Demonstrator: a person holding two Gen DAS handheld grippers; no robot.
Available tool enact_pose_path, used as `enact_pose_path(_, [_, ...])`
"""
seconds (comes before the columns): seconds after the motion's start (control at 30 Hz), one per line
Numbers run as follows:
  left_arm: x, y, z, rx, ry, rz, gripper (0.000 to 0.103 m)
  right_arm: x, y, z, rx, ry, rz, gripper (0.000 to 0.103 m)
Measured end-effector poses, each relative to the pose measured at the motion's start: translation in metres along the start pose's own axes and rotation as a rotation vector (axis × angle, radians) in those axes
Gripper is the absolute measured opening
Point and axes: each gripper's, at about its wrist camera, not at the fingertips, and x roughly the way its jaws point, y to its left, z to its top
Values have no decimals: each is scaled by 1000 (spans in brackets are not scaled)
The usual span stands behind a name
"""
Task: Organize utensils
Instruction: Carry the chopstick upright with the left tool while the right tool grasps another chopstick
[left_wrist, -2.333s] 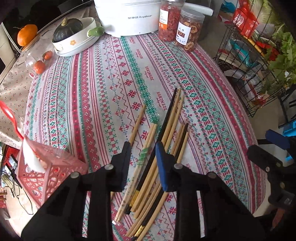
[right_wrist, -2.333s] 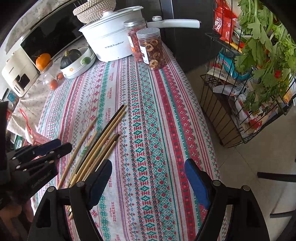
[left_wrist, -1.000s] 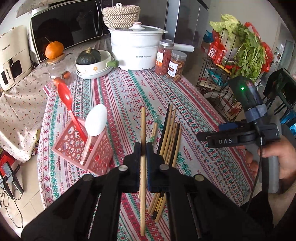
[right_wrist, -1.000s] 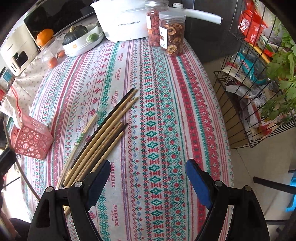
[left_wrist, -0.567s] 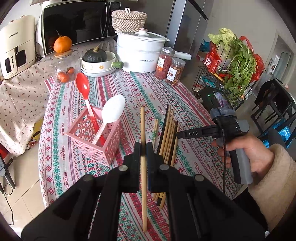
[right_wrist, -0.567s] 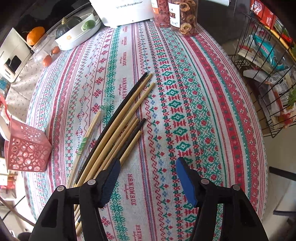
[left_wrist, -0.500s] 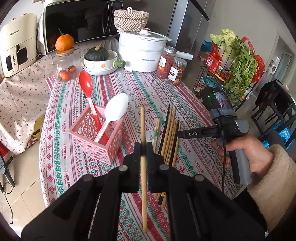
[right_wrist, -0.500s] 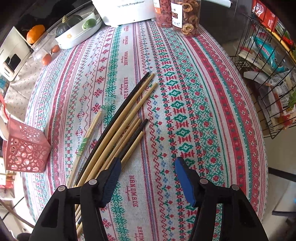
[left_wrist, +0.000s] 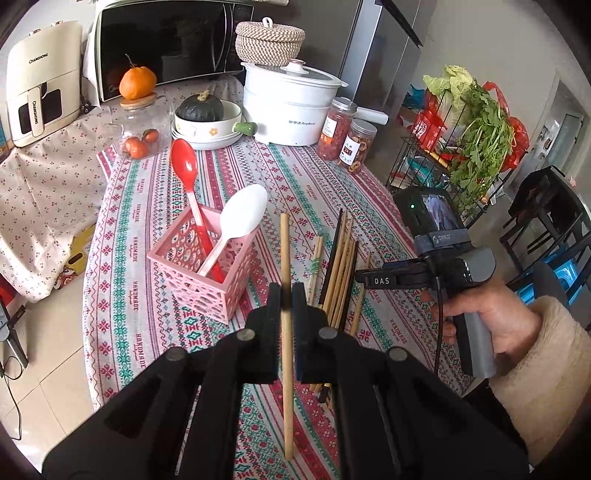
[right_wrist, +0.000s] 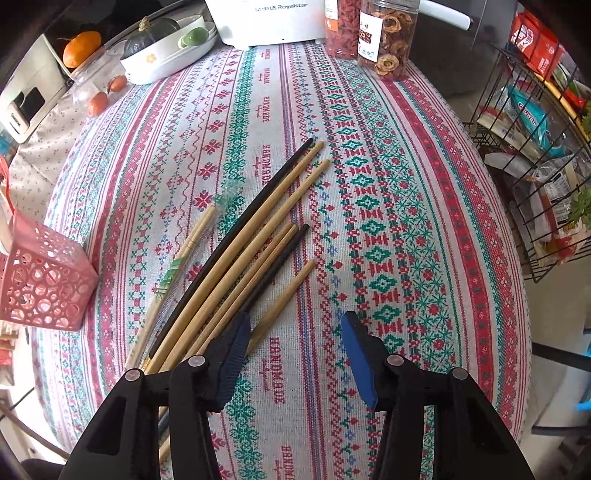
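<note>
Left hand-held gripper (left_wrist: 284, 295) clamps one bamboo chopstick (left_wrist: 285, 258) above the surface (right_wrist: 424, 206); right hand-held gripper (right_wrist: 295, 354) gapes wide over the loose chopsticks (right_wrist: 236, 258), pink basket (left_wrist: 201, 266) toward the left edge

Even, soft daylight; shadows faint; both views sharp at centre; heavy fisheye bending at edges, black vignette corners; mild glare on fridge (left_wrist: 373, 55) door.

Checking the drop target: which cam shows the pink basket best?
Left wrist. The pink basket is whole there, open top visible, with the red spoon and white spoon standing in it. Right wrist catches only one side wall at the left edge; the interior is hidden.
</note>
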Motion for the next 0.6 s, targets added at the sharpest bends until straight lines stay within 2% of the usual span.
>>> enact_pose_path(0.07, [1,0,0,1,0,4,7,-1,15,-4,-53,-28,-37,45])
enact_pose_path(0.1, [1,0,0,2,0,5,7,-2,21,-5,-61,-30,-24,35])
enact_pose_path(0.2, [0,0,0,-1,-2,5,7,-3,30,-9,-87,-35,-11,22])
enact_pose_path(0.27, [0,1,-1,-6,-4,5,7,-3,30,-10,-69,-37,10,21])
enact_pose_path(0.37, [-2,4,-2,-11,-9,10,7,-3,21,-12,-49,-51,46,13])
enact_pose_path(0.43, [-4,7,-3,-14,-12,15,7,-3,16,-16,-49,-78,84,9])
enact_pose_path(0.6, [-12,13,-5,-27,-34,27,7,-23,-4,-26,-23,-158,192,6])
